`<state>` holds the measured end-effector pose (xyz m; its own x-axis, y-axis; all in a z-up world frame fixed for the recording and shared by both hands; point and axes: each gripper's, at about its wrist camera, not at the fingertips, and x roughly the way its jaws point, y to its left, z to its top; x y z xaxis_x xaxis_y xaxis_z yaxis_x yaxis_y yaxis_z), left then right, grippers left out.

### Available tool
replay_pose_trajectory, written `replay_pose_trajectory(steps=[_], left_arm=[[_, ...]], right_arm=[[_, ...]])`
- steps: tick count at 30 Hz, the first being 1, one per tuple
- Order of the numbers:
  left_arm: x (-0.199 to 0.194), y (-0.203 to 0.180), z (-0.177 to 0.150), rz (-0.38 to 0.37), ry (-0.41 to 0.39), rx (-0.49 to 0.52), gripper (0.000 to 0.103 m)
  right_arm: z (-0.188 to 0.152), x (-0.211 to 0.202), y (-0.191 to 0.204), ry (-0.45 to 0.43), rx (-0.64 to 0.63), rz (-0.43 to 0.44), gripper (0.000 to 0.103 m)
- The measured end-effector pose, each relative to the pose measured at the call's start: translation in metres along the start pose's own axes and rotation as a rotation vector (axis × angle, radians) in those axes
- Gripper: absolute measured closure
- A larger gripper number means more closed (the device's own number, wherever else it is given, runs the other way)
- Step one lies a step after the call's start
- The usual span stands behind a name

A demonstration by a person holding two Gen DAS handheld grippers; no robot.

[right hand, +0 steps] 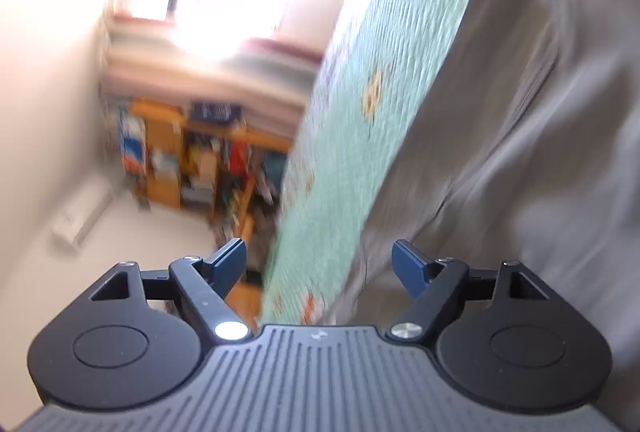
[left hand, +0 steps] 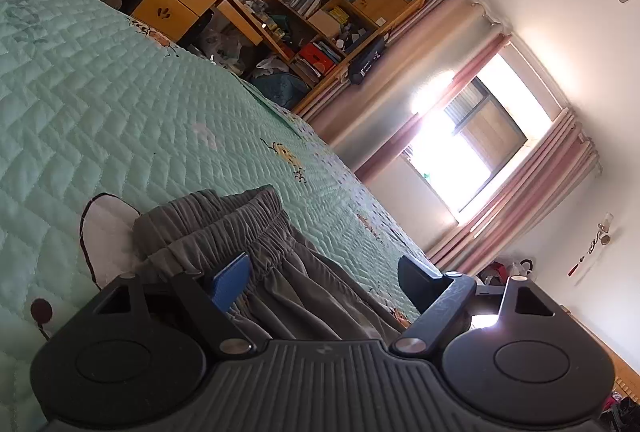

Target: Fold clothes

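Grey trousers: soft, light, limp; gathered elastic waistband just ahead of left claw offers firmest hold. Both claws, right claw included, gape apart, empty.

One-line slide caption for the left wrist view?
Open left gripper poised over grey trousers' elastic waistband on a green quilted bedspread.

A mint-green quilted bedspread is covering the bed, wooden shelves are holding books and boxes, and pink curtains are framing a glaring window.
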<state>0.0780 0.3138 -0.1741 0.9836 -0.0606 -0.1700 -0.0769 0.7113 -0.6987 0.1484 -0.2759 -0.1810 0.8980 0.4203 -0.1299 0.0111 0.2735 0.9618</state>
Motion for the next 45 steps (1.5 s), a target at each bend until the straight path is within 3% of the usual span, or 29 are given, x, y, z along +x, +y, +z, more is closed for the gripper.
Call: replay_pose_trajectory(steps=[2, 6, 7, 8, 9, 10, 13, 16, 19, 24, 25, 26, 28, 30, 33, 38, 41, 45], left_arm=[[0.0, -0.002, 0.0, 0.002, 0.001, 0.005, 0.019], [0.001, -0.004, -0.001, 0.011, 0.002, 0.019, 0.019], [0.001, -0.004, -0.001, 0.012, 0.003, 0.022, 0.019], [0.001, -0.004, -0.001, 0.013, 0.004, 0.024, 0.019], [0.001, -0.004, -0.001, 0.013, 0.004, 0.026, 0.019], [0.002, -0.004, -0.001, 0.015, 0.005, 0.03, 0.019], [0.002, -0.006, -0.002, 0.021, 0.008, 0.043, 0.017], [0.001, -0.006, -0.003, 0.023, 0.009, 0.049, 0.017], [0.001, -0.007, -0.003, 0.028, 0.01, 0.056, 0.017], [-0.007, -0.024, -0.003, 0.052, 0.032, 0.112, 0.014], [-0.013, -0.033, -0.005, 0.041, 0.048, 0.142, 0.014], [-0.019, -0.042, -0.007, 0.03, 0.064, 0.172, 0.014], [-0.037, -0.061, -0.015, -0.016, 0.086, 0.22, 0.011], [-0.053, -0.082, -0.026, -0.038, 0.125, 0.272, 0.001], [-0.07, -0.104, -0.045, -0.081, 0.214, 0.308, 0.001], [-0.084, -0.14, -0.066, -0.053, 0.359, 0.42, 0.001], [-0.081, -0.157, -0.068, 0.032, 0.454, 0.483, 0.001], [-0.076, -0.183, -0.07, 0.073, 0.494, 0.591, 0.001]], right_arm=[[0.004, -0.007, -0.001, -0.015, -0.004, 0.003, 0.018], [0.022, 0.006, -0.009, 0.031, -0.008, -0.007, 0.019], [0.035, 0.003, -0.015, 0.024, -0.023, -0.052, 0.02], [0.049, -0.002, -0.021, -0.007, -0.045, -0.114, 0.029], [0.058, -0.011, -0.022, -0.042, -0.054, -0.156, 0.033], [0.067, -0.021, -0.023, -0.077, -0.064, -0.194, 0.032], [0.079, -0.079, -0.011, -0.186, -0.119, -0.163, 0.027], [0.08, -0.135, -0.006, -0.262, -0.179, -0.198, 0.021], [0.074, -0.18, -0.014, -0.306, -0.173, -0.249, 0.021], [0.058, -0.228, -0.049, -0.342, -0.032, -0.221, 0.019], [0.053, -0.23, -0.057, -0.342, 0.001, -0.214, 0.02], [0.049, -0.194, -0.053, -0.346, 0.012, -0.211, 0.02], [0.04, -0.192, -0.048, -0.34, -0.024, -0.212, 0.02], [0.034, -0.186, -0.039, -0.328, -0.059, -0.223, 0.02], [0.027, -0.181, -0.029, -0.306, -0.073, -0.214, 0.019], [0.0, -0.169, 0.009, -0.219, -0.217, -0.244, 0.019], [-0.023, -0.166, 0.035, -0.185, -0.326, -0.25, 0.016], [-0.057, -0.162, 0.063, -0.115, -0.49, -0.239, 0.013]])
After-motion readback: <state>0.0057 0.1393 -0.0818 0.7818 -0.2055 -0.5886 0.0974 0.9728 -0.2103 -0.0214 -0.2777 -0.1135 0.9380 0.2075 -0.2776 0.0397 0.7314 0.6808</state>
